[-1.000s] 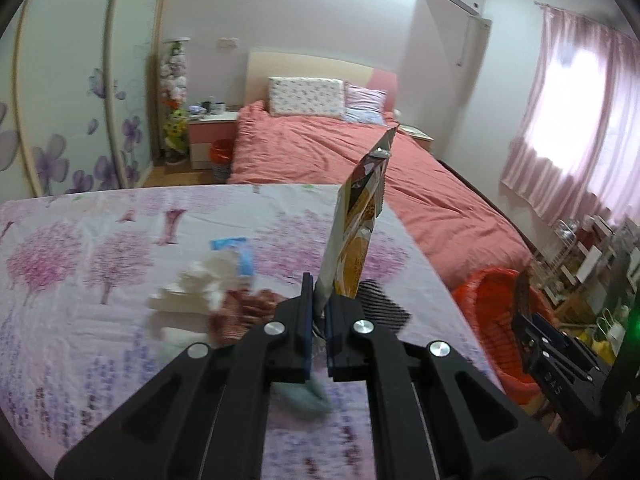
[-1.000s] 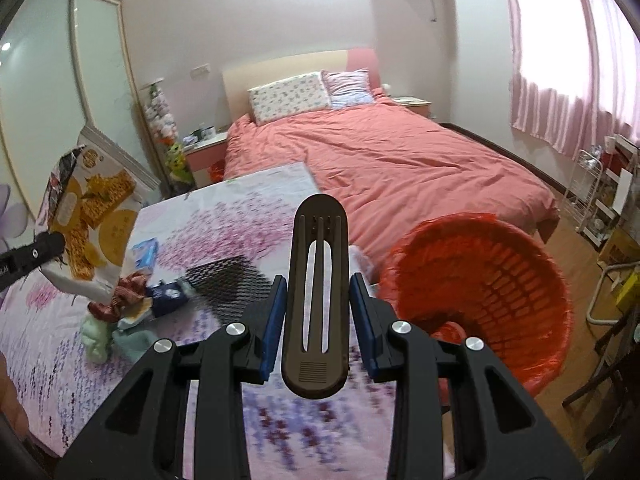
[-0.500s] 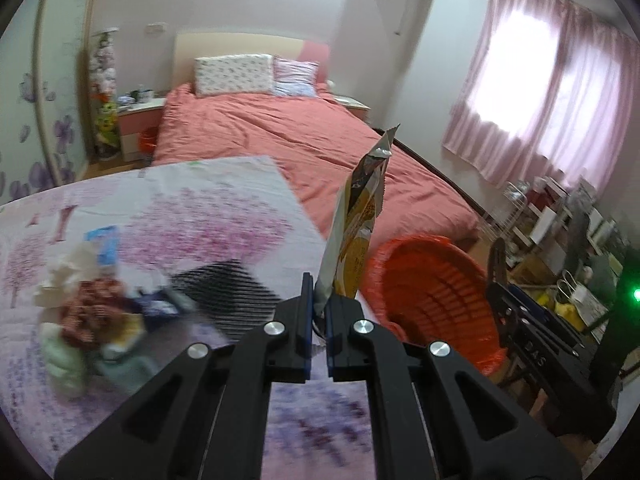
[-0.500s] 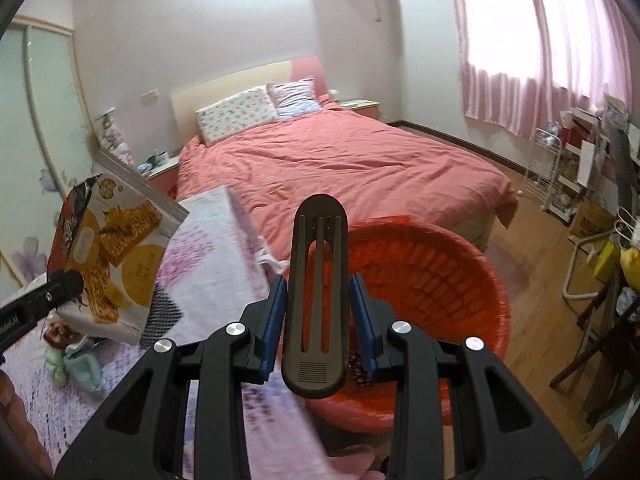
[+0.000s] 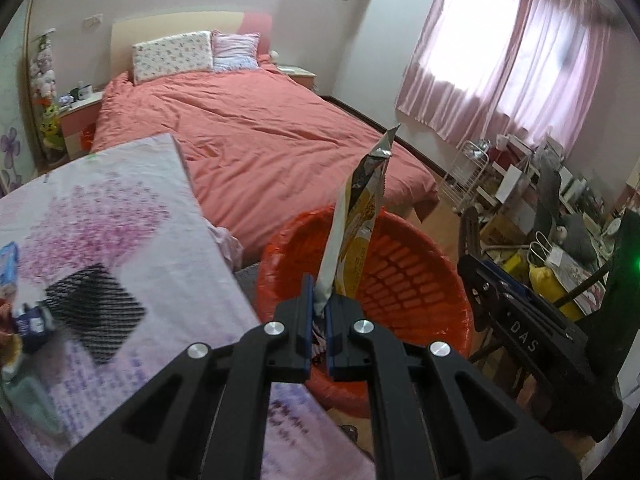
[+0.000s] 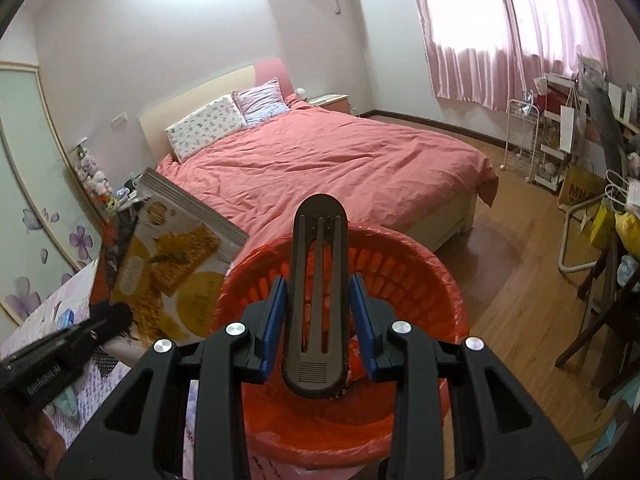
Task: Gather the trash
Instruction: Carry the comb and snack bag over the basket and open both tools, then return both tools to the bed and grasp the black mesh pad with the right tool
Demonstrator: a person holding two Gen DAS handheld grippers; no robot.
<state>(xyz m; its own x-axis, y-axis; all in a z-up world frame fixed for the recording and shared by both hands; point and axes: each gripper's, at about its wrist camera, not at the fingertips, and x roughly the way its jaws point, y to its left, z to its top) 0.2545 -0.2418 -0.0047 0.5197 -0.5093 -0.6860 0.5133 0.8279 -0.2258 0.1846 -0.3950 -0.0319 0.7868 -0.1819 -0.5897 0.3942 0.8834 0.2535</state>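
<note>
Orange mesh plastic basket [image 5: 420, 280] sits beneath the left gripper [image 5: 319, 312], clamped on a yellow foil snack wrapper [image 5: 358, 216]: the drop step. From the right wrist, the right gripper [image 6: 319, 320] grips a dark slotted plastic paddle [image 6: 318, 292]; next, release over the basket.

A snack packet [image 5: 362, 216] is standing up between the left jaws, the basket [image 5: 436, 280] lying just beyond them, the table [image 5: 120, 216] to their left, the bed [image 5: 260, 136] farther behind.
</note>
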